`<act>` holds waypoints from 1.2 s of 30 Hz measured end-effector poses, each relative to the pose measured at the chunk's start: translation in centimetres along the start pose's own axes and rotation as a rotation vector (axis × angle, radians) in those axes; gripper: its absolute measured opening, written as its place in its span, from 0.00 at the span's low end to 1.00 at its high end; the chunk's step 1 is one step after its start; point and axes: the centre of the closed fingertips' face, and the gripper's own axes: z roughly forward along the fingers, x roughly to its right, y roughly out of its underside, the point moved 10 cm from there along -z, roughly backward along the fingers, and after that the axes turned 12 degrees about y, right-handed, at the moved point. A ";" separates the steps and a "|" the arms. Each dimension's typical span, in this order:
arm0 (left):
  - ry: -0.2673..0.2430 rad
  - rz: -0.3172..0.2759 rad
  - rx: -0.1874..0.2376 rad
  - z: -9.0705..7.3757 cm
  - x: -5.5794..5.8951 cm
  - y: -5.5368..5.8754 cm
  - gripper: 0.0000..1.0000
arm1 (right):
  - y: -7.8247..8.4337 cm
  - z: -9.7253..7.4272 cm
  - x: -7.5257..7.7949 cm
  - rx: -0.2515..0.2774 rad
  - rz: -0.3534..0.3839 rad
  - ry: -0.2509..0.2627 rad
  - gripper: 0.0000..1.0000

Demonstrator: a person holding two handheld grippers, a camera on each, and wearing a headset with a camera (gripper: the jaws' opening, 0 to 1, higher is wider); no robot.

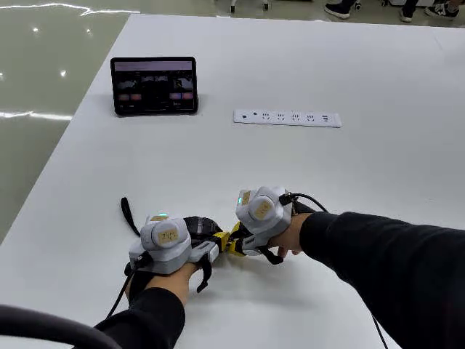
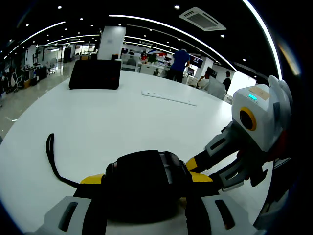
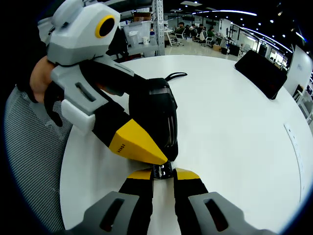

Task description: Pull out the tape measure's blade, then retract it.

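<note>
We are clamping the tape (image 3: 159, 115) with the left gripper (image 2: 146, 180) and pinching its hook (image 3: 161, 170) with the right gripper (image 3: 162, 176), probably risking the hook slipping free.

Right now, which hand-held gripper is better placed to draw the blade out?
Right. The right hand-held gripper is pinched on the blade tip where it leaves the housing, while the left hand-held gripper clamps the tape measure case and can anchor it.

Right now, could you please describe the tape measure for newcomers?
On the white table, near its front edge, the left gripper clasps a rounded black tape measure. Unlike the flat black tablet and white power strip, it trails a black strap.
</note>
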 end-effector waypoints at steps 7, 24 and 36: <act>0.004 -0.001 -0.001 0.0 -0.1 0.0 0.61 | -0.3 0.2 -0.1 0.004 0.004 -0.001 0.11; 0.010 0.000 -0.001 -0.2 -0.1 0.0 0.61 | -0.4 0.2 -0.1 0.000 0.001 -0.004 0.11; 0.011 0.003 -0.002 -0.3 0.0 0.1 0.61 | -0.3 0.1 -0.2 0.003 0.004 0.007 0.11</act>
